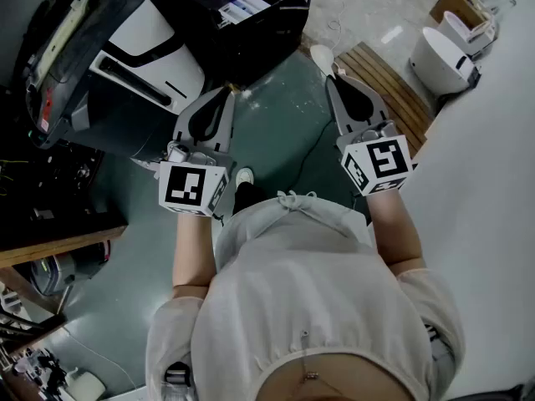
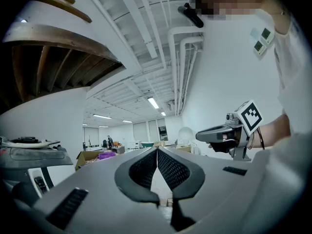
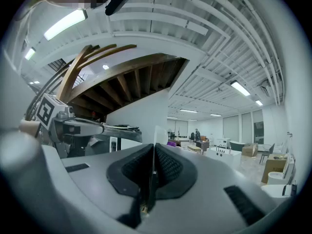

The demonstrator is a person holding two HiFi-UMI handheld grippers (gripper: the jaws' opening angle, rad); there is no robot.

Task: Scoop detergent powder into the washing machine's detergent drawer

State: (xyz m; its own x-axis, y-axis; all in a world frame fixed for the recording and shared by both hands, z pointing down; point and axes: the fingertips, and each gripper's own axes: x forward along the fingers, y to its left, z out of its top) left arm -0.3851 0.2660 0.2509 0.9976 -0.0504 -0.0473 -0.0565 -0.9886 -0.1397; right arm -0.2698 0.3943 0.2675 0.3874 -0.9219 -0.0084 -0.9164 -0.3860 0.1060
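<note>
No detergent powder, scoop or drawer shows in any view. In the head view my left gripper [image 1: 224,93] and right gripper [image 1: 333,79] are held side by side above the green floor, in front of the person's body, both pointing away. Each is shut with nothing between its jaws. The left gripper view shows its jaws [image 2: 157,150] meeting at the tips, with the right gripper [image 2: 226,130] off to the right. In the right gripper view the jaws [image 3: 153,149] are pressed together, and the left gripper [image 3: 78,126] shows at the left.
A white and black machine [image 1: 138,53] lies tilted at the upper left, near a dark crate [image 1: 242,11]. A wooden slatted platform [image 1: 393,86] and a white round appliance [image 1: 443,57] stand at the upper right. A white wall [image 1: 493,182] runs down the right.
</note>
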